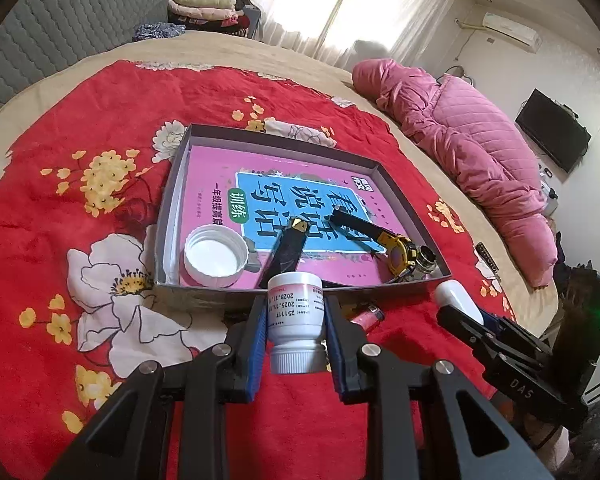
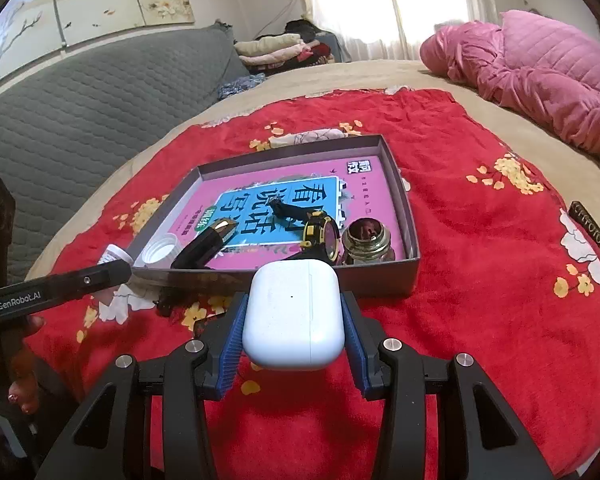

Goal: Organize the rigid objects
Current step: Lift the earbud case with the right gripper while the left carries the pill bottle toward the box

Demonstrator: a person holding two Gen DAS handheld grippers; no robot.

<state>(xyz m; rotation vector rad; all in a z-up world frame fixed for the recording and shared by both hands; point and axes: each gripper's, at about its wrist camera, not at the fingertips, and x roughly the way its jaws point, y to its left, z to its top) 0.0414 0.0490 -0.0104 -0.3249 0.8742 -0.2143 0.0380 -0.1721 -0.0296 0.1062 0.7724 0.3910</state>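
My left gripper (image 1: 296,320) is shut on a small white pill bottle (image 1: 296,322), held just in front of the grey tray's near wall (image 1: 220,294). My right gripper (image 2: 293,316) is shut on a white earbuds case (image 2: 294,314), also near the tray's front wall (image 2: 380,276). The tray holds a pink book (image 1: 212,172), a white jar lid (image 1: 216,256), a black lipstick-like tube (image 1: 286,248), a yellow watch (image 1: 398,254) and a small metal jar (image 2: 368,240). The right gripper with the case shows in the left wrist view (image 1: 460,304).
The tray lies on a red floral blanket (image 1: 80,200) on a bed. A pink lighter (image 1: 368,318) lies on the blanket by the tray. A pink quilted coat (image 2: 540,72) lies at the right. Folded clothes (image 2: 276,50) and a grey headboard (image 2: 80,100) stand behind.
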